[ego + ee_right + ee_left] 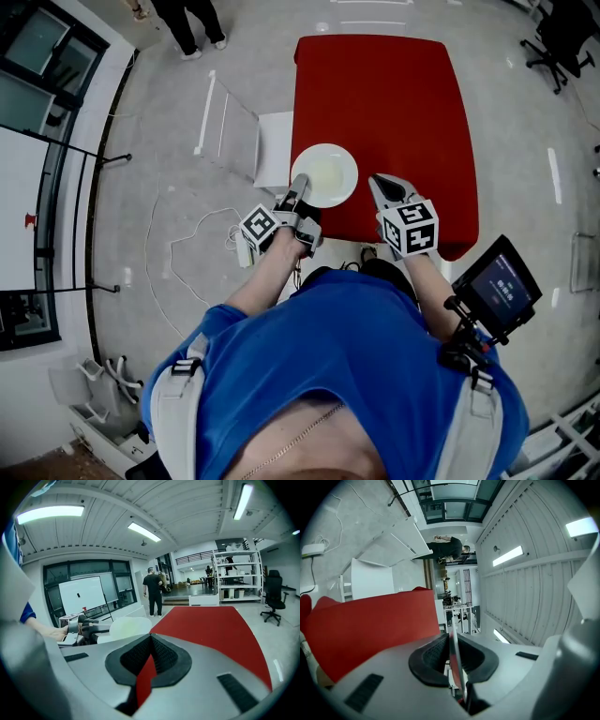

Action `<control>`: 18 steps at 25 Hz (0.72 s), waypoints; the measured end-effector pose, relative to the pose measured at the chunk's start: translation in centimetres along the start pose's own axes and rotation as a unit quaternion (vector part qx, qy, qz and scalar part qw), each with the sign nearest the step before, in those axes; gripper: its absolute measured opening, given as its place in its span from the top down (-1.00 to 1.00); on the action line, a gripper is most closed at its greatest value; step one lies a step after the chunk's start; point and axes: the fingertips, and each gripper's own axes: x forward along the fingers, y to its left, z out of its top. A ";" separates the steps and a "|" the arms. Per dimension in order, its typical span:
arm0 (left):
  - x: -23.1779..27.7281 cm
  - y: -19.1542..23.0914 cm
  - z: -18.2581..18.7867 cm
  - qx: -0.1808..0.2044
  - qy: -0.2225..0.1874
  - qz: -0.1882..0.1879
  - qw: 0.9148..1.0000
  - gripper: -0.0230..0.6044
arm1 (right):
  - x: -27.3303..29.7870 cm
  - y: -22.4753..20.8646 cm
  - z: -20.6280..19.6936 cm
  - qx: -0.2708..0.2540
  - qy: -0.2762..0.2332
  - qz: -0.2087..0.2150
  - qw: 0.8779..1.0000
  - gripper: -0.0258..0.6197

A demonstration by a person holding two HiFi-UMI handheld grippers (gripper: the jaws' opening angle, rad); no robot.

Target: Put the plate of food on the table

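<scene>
A white plate [324, 174] with pale yellowish food sits at the near left corner of the red table [384, 103], its left side reaching past the table's edge. My left gripper [298, 186] is shut on the plate's near left rim. In the left gripper view the rim [454, 641] runs edge-on between the jaws, with the red table [370, 630] beyond. I cannot tell whether the plate rests on the table. My right gripper [379, 184] is shut and empty over the table's near edge, to the right of the plate. From the right gripper view, the plate [129, 625] and the left gripper [86, 631] show at left.
A white stand [272, 150] is against the table's left side. A cable [202, 230] lies on the floor at left. A person [197, 23] stands beyond the table, and an office chair [562, 37] is at the far right. A small screen [497, 291] sits by my right arm.
</scene>
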 end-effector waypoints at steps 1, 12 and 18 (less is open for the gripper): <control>0.0 0.0 0.0 0.002 0.002 0.001 1.000 0.84 | 0.0 0.0 -0.1 0.001 0.000 0.000 1.000 0.92; 0.3 0.4 0.3 0.007 0.009 0.015 1.000 0.84 | -0.1 -0.6 0.1 0.008 0.003 -0.008 1.000 0.92; -0.2 1.0 0.5 0.011 0.006 0.033 0.999 0.84 | -0.2 -0.2 -0.2 0.013 0.011 -0.005 1.000 0.92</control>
